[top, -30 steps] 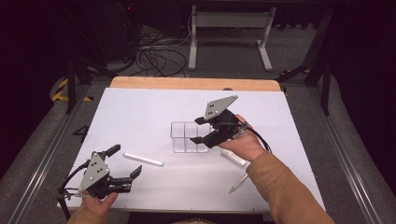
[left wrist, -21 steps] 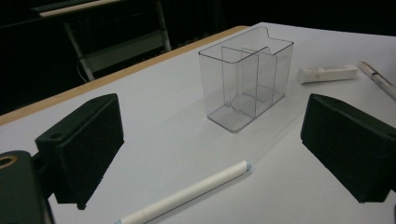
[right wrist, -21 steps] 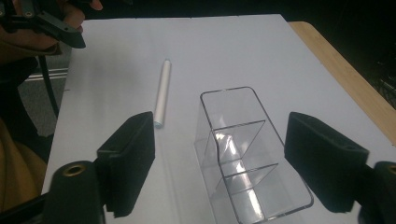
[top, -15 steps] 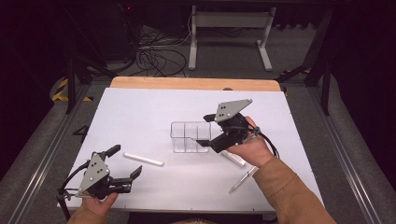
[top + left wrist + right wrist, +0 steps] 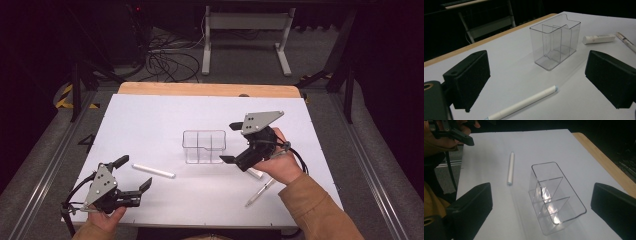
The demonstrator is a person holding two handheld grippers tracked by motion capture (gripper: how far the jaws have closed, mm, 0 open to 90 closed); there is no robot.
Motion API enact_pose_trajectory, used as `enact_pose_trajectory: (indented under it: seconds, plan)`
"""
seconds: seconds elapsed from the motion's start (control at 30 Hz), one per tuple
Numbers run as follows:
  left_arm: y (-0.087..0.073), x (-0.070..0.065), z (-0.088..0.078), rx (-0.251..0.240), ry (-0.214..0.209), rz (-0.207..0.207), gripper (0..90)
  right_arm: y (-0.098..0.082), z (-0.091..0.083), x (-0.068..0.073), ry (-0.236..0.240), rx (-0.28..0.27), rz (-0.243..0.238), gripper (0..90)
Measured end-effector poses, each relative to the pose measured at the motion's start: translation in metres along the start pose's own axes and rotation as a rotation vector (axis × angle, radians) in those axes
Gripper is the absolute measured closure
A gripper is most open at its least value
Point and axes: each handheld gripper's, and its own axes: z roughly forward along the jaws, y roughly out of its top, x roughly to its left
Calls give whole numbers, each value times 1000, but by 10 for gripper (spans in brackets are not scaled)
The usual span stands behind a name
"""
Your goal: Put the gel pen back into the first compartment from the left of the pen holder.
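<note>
One table (image 5: pixel 150 125), white top with a wooden strip along its 12 o'clock edge; no writing readable on it.

One clear plastic organizer (image 5: pixel 204 146), divided into compartments, upright at the table's centre; unlabelled.

Two grippers. Right gripper (image 5: pixel 229 143) at 3 o'clock of the organizer, just beside it; its jaws have just been opening, now stand wide, nothing between the pads. Left gripper (image 5: pixel 134 175) at the table's 7 o'clock, jaws wide apart, holding nothing.

One white stick (image 5: pixel 153 171) lying flat at 8 o'clock of the organizer.

One white tube (image 5: pixel 598 39), print too small to read.

One pen (image 5: pixel 260 192) near the right hand.
</note>
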Motion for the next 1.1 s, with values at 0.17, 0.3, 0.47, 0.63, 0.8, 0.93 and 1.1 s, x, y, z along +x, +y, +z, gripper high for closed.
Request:
enact_pose_trajectory:
  seconds: [0.17, 0.3, 0.47, 0.63, 0.8, 0.93, 1.1]
  plan:
    - [0, 0, -1, -3, 2, 2, 66, -8, -11, 5, -11, 14, -19, 82]
    - [0, -1, -1, -1, 6, 4, 66, -19, -20, 10, -12, 25, -14, 114]
    - [0, -2, -1, 2, 6, 9, 66, -31, -27, 11, -18, 19, 8, 120]
    - [2, -4, 1, 10, 4, 4, 68, -37, -29, 12, -23, 14, 13, 125]
    - [8, -10, 2, 19, -13, -5, 85, -49, -36, 18, -56, -30, 36, 126]
    - [15, -22, 6, 37, -31, 1, 94, -59, -42, 21, -77, -72, 59, 126]
    - [22, -34, 13, 45, -86, -20, 97, -79, -52, 26, -103, -107, 95, 127]
